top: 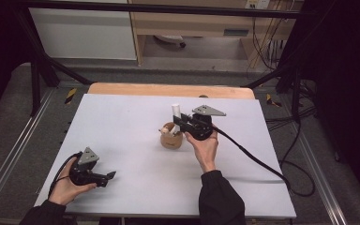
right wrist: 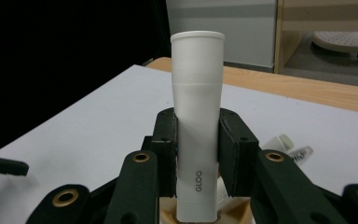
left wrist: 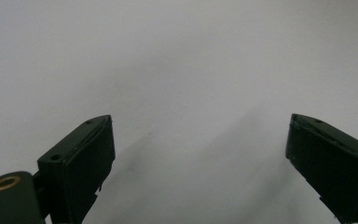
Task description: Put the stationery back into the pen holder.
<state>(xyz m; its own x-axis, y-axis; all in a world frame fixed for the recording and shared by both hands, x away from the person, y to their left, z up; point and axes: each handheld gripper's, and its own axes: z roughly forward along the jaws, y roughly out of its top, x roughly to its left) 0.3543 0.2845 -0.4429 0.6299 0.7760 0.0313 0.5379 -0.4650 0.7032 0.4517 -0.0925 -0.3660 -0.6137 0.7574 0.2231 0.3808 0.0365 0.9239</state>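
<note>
Both pads of right gripper (right wrist: 198, 154) clamp white tube (right wrist: 196, 121) over wooden cup (top: 172, 138); left gripper (top: 104, 178) gapes empty

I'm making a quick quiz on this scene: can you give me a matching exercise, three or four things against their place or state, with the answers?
Things:
1. white tube
2. left gripper
3. wooden holder
4. right gripper

Place or state:
A. stands on the table, mid-table, with items in it
B. open, nothing between its fingers
C. upright, cap end up, lower end over the holder
D. shut on the tube

Pairs: 1-C, 2-B, 3-A, 4-D
</note>
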